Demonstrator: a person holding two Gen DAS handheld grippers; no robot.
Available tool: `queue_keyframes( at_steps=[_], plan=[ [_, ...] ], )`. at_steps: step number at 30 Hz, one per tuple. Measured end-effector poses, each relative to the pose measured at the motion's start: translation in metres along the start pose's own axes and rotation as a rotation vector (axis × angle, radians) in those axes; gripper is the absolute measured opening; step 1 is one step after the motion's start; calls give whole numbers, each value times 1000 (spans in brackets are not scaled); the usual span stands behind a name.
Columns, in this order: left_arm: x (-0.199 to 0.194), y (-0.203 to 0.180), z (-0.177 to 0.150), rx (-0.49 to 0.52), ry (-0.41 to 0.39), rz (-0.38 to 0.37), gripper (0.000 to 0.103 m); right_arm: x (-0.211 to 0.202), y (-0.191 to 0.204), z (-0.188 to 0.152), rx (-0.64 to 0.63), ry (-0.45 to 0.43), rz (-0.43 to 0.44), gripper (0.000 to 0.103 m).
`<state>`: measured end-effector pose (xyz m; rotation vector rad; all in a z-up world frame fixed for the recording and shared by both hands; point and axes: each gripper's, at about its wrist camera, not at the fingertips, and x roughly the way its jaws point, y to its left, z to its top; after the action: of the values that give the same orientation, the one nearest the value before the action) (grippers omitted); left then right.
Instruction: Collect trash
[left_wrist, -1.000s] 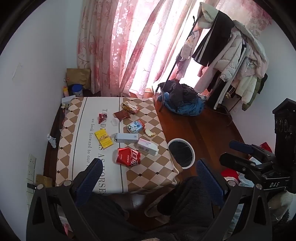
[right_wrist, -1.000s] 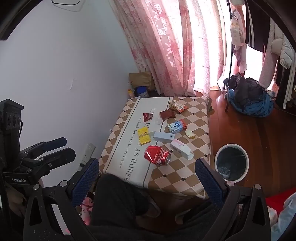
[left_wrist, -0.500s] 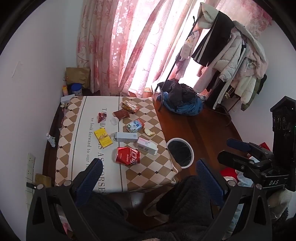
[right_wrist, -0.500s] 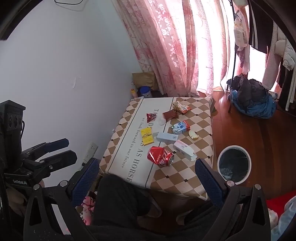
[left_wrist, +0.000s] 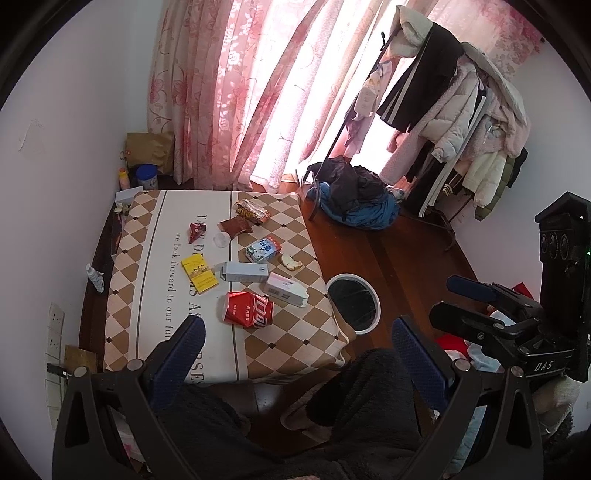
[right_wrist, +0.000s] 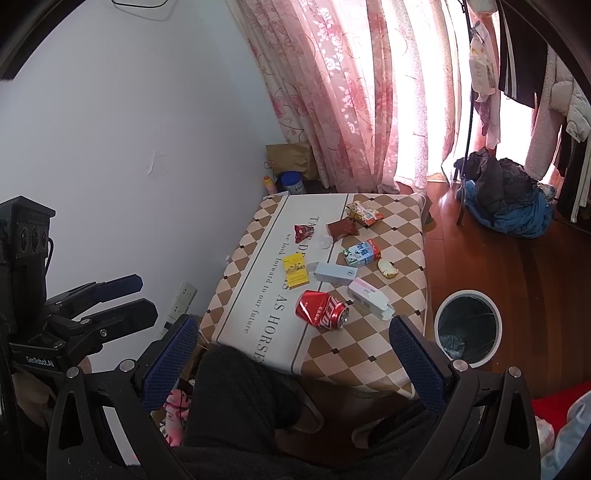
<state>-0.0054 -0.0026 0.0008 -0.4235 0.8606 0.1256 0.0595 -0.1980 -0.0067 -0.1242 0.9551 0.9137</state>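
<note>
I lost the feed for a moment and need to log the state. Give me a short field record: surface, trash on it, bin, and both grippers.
surface: table with a checkered cloth
trash nearest: crushed red can, lying on its side
other trash: white carton, pale blue box, yellow packet, milk carton, snack wrappers
bin: round bin on the floor beside the table, dark liner
left gripper: jaws open, empty, above the near table edge
right gripper: jaws open, empty
progress: nothing picked up yet

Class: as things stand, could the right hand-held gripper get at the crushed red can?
Probably yes: the right hand-held gripper is open, and the crushed red can lies uncovered near the table's front edge.
</note>
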Motion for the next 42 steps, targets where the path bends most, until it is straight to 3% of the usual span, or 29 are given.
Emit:
queue_keyframes(
  at_steps=[42],
  plan=[
    [3,5,-3,0,5,-11,103,-5,1,-1,6,-2,-3,103]
  ],
)
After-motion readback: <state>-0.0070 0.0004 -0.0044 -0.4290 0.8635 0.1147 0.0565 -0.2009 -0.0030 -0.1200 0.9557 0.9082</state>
